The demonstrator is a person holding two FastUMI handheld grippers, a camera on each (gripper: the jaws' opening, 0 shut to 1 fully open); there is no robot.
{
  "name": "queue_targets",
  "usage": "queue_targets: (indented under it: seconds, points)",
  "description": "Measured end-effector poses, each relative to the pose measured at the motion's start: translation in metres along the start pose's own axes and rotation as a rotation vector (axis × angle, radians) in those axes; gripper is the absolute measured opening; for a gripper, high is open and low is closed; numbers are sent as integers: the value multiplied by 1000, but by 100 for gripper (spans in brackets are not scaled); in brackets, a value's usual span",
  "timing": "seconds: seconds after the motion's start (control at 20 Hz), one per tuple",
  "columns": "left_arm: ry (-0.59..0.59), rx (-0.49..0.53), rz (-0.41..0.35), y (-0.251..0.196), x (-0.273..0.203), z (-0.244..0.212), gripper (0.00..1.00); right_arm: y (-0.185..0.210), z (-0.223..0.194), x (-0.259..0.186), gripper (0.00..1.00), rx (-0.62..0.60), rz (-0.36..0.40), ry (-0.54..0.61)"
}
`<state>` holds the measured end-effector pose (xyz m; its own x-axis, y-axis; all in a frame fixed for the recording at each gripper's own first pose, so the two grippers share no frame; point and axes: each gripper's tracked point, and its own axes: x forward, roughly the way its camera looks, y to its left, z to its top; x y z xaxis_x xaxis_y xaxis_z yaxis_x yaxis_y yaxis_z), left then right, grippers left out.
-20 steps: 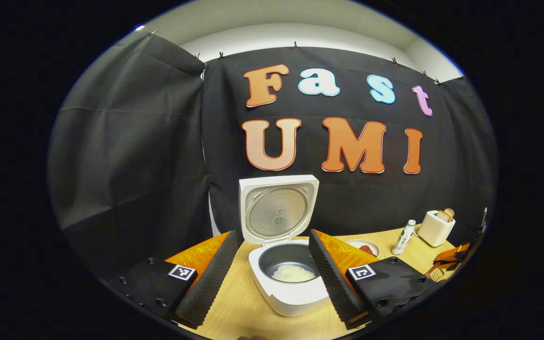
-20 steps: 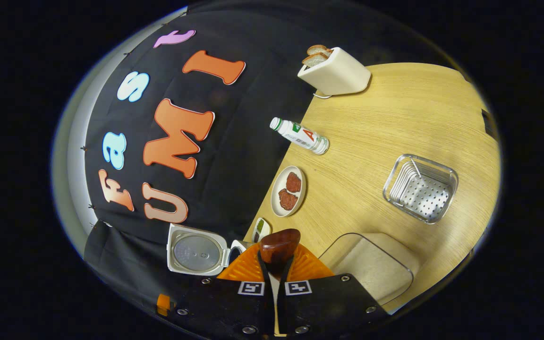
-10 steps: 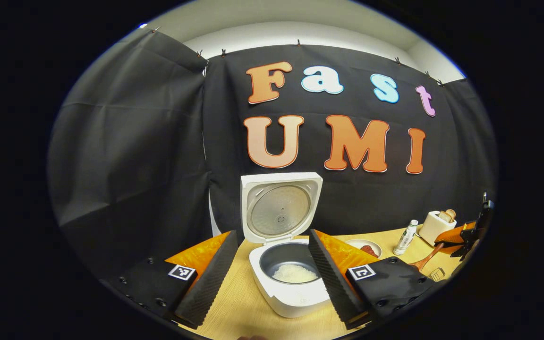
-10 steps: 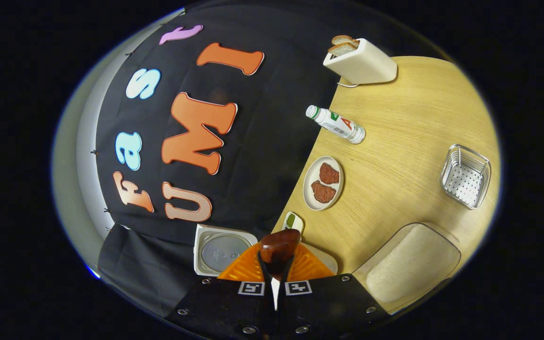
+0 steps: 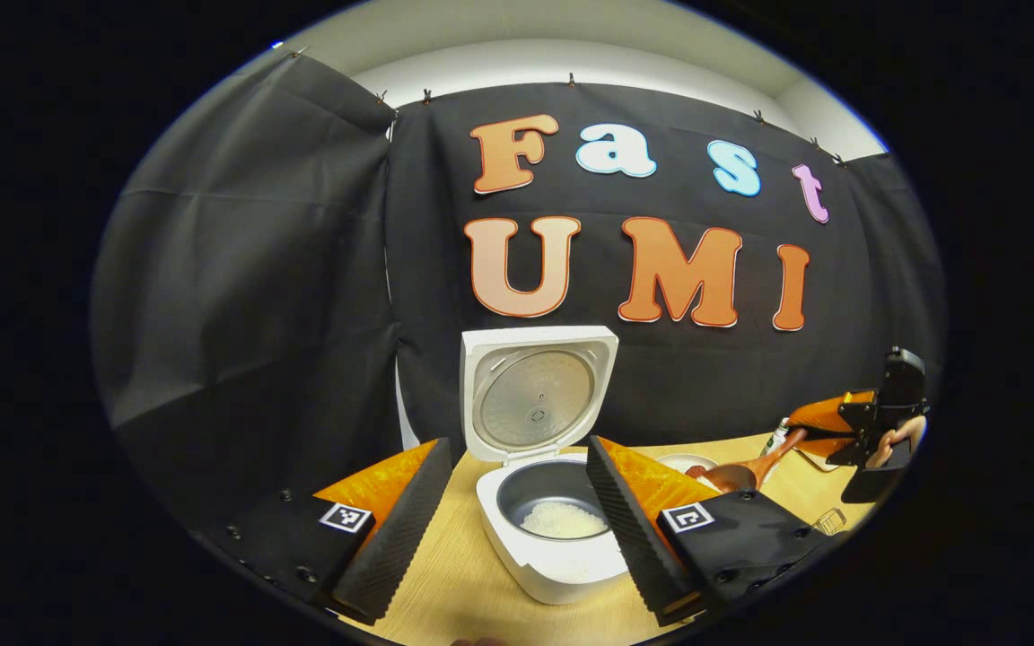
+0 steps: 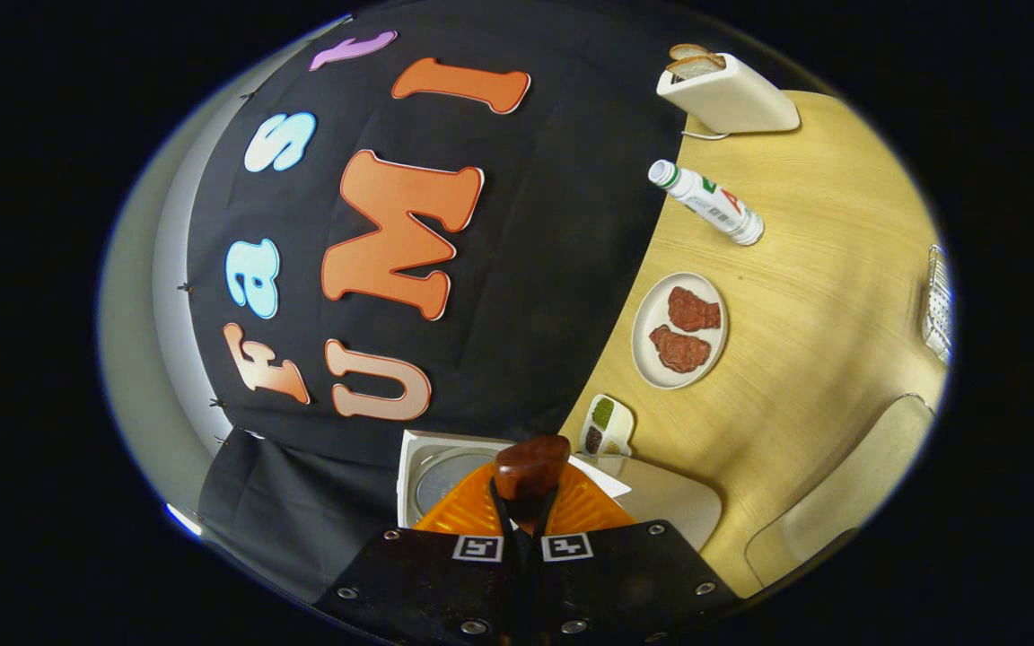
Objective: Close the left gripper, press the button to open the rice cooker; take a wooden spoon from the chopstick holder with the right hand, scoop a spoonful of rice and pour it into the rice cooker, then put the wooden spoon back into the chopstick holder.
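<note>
I'm holding the left gripper w/ fingers spread wide at the bottom of the left gripper view, framing the white rice cooker, which is sitting lower centre on the light wooden table w/ its lid standing up and white rice lying in the grey pot. At right edge of that view, the right gripper is gripping the brown wooden spoon, bowl pointing toward the cooker. In the right gripper view, the fingers are pinching the spoon at bottom centre. A round plate w/ two reddish meat pieces is sitting centre right; a metal perforated chopstick holder is at far right edge.
</note>
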<state>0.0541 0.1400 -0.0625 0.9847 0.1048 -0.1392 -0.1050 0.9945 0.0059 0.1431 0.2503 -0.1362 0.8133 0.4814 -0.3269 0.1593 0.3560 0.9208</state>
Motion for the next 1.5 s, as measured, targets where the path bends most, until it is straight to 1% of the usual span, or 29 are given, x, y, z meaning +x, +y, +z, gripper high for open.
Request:
queue_targets:
  seconds: [0.1,0.15,0.2,0.25,0.3,0.5,0.6,0.7,1.0,1.15,1.5]
  points:
    - [3,-8,1,3,1,-1,100,11,-5,17,2,-7,9,7]
    - [6,-12,3,5,2,-1,100,17,-9,24,0,-14,14,9]
    - [6,-16,6,8,3,-1,100,23,-11,33,2,-20,20,11]
    - [5,-20,9,11,3,0,100,27,-13,41,0,-27,25,10]
    - [6,-24,7,11,2,-1,100,36,-16,50,2,-35,23,8]
    - [9,-26,17,18,2,-4,100,45,-26,78,1,-65,17,8]
    - [14,-25,23,22,2,-5,100,46,-32,89,1,-113,7,-2]
    - [16,-23,29,26,3,-5,100,47,-36,95,1,-175,-2,-12]
    - [21,-28,32,31,-1,-9,100,63,-39,99,2,-335,23,-40]
    - [11,-27,32,32,-1,-7,100,88,-43,104,2,-424,37,-62]
    - [10,-33,32,33,0,-9,100,97,-48,103,2,-500,53,-67]
